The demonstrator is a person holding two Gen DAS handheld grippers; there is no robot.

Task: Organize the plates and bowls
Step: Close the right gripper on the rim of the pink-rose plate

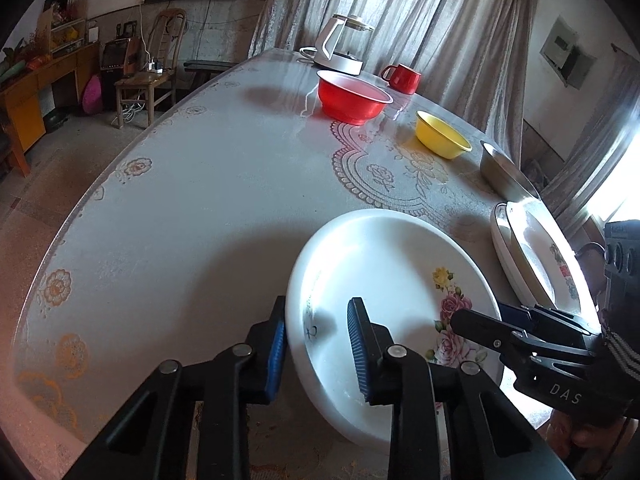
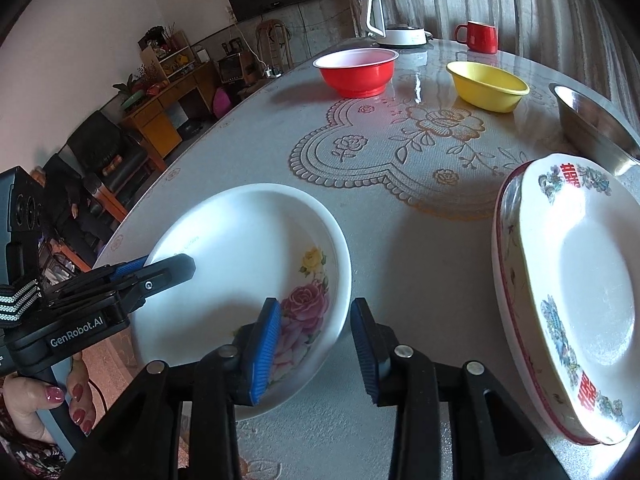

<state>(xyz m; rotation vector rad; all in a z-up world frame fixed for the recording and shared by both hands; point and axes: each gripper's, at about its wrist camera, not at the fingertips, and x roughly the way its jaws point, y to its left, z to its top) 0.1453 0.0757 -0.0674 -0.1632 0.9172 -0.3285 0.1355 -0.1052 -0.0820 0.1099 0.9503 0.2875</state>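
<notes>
1. The left gripper [image 1: 318, 344] is nearly closed over the near rim of the white rose plate [image 2: 240, 280], one pad [image 1: 277, 354] outside and one inside. I cannot tell if it pinches yet.
2. The right gripper [image 2: 316, 352] straddles the other rim, narrow, with a small gap showing.
3. The plate looks hard, smooth and breakable, so I think the rim is the best spot to hold.
4. It is empty and sits on the table [image 2: 400, 240].
5. Beside it are stacked plates [image 2: 580, 280], also empty.
6. Farther off stand a steel bowl [image 2: 596, 128], a yellow bowl [image 2: 486, 86] and a red bowl [image 2: 356, 70], all looking empty.
</notes>
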